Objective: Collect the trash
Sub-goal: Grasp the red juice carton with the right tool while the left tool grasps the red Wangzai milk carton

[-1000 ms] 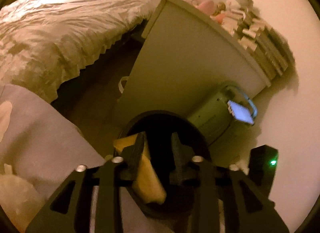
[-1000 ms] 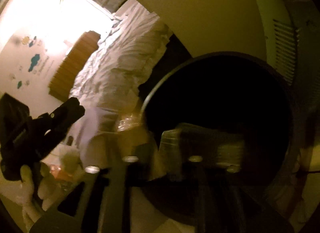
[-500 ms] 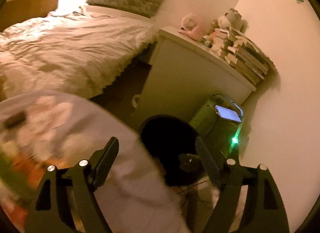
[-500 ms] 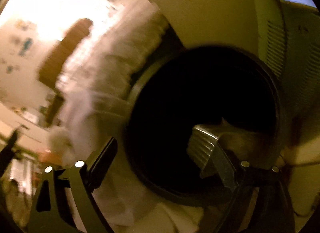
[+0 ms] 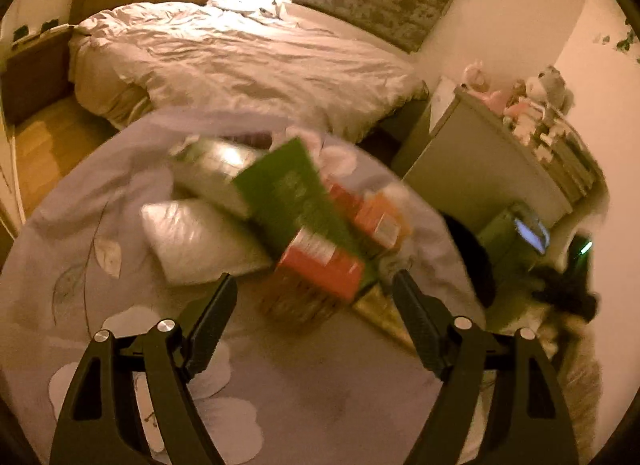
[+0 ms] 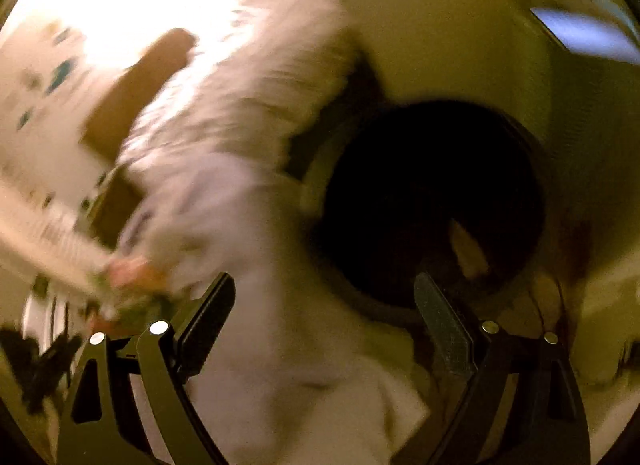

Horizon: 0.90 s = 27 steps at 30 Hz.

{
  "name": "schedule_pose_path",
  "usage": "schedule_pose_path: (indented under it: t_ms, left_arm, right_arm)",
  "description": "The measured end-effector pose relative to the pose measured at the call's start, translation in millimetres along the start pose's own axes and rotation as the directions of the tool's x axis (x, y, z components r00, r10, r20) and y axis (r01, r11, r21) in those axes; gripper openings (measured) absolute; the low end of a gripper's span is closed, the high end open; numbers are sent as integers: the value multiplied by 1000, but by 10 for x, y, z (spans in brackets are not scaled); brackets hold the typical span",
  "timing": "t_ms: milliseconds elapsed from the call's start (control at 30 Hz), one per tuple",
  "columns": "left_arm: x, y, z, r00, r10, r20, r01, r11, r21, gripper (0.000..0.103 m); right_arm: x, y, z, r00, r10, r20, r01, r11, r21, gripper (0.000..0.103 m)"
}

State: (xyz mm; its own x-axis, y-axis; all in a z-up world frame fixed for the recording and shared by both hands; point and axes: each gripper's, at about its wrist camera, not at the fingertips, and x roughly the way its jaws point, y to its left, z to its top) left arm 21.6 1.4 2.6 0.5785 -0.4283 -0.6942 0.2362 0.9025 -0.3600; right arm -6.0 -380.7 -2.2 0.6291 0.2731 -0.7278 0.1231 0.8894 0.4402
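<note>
The left gripper (image 5: 314, 297) hangs with its fingers spread wide and empty over a round table under a pale lilac flower-printed cloth (image 5: 100, 249), where the trash lies heaped just beyond the fingertips: a flat green carton (image 5: 288, 193), a red and white box (image 5: 324, 265), an orange box (image 5: 376, 213), a white crumpled plastic bag (image 5: 196, 241) and a yellowish wrapper (image 5: 376, 303) near the right finger. The right gripper (image 6: 324, 301) is likewise spread wide with nothing between its fingers, facing the round black bin (image 6: 432, 193) on the floor to the table's right. The heap is loose and overlapping, so closing on the red and white box could likely drag the green carton along or push the orange box off the table's right edge; the plastic bag would probably slip from a shallow pinch. The right wrist view is badly smeared, and the bin's inside is too dark to make out beyond one pale scrap (image 6: 468, 249). Printing on the boxes cannot be read.
</note>
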Motion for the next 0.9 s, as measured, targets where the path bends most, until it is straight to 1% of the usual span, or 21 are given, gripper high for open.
schedule_pose_path:
  t_ms: [33,100,133,167,200,233,267,333,400,467,600,633,700,733,800,833,867,900]
  left_arm:
    - [30,13,-45,1000,6,-5,-6,1000,15,85]
    - [121,-12,-92,1000,16,-8,-15,998,55,88]
    - [159,-16,-106,1000,21,-6,-21,997,71,89]
    - [175,25,-130,1000,24,-2,-24,996,85,89]
    - [206,11,-128,1000,24,5,-25,995,100,89]
    - [237,5,-116,1000,20,10,-21,994,111,89]
    - [253,1,-111,1000,20,12,-21,993,118,89]
    - [303,4,-97,999,28,17,-30,991,134,89]
    - [346,21,-84,999,40,21,-42,988,150,89]
    - [371,47,-77,999,37,19,-39,988,151,88]
    - [404,77,-80,999,33,22,-36,987,155,87]
    - [410,88,-89,999,31,22,-34,987,156,86]
    - [434,96,-86,1000,13,16,-15,988,153,77]
    - [446,101,-83,1000,5,13,-7,989,150,75]
    - [477,108,-78,1000,-2,6,1,989,150,67]
    - [493,111,-77,1000,-3,2,3,989,150,64]
    - [505,114,-80,1000,-6,-2,6,989,148,59]
    - [504,123,-84,1000,-10,0,10,990,143,59]
  right_arm:
    - [-21,283,-23,999,36,7,-35,996,-84,90]
    - [-17,740,-73,995,98,3,-96,972,-214,90]
    - [20,1041,-122,990,142,-11,-138,945,-296,89]
    - [49,1211,-125,987,161,-23,-159,927,-339,85]
    - [96,1393,-142,984,176,-38,-177,905,-387,80]
    - [160,1568,-164,983,179,-52,-183,881,-436,71]
    - [228,1704,-168,984,169,-59,-177,865,-469,66]
    - [368,1897,-167,985,151,-82,-172,841,-512,66]
    - [468,1985,-146,983,159,-97,-186,831,-524,66]
    - [582,2058,-119,981,162,-105,-194,816,-544,65]
    - [786,2189,-136,982,139,-126,-186,786,-589,64]
    - [846,2211,-158,983,134,-127,-183,782,-596,63]
    - [994,2237,-169,982,126,-141,-186,773,-607,61]
    - [1081,2263,-192,982,120,-147,-185,769,-612,60]
    - [1194,2275,-187,983,101,-155,-177,762,-622,59]
    - [1258,2270,-176,983,89,-159,-170,759,-628,59]
    - [1318,2259,-175,983,83,-163,-169,757,-631,56]
    - [1364,2255,-170,982,77,-170,-169,755,-633,53]
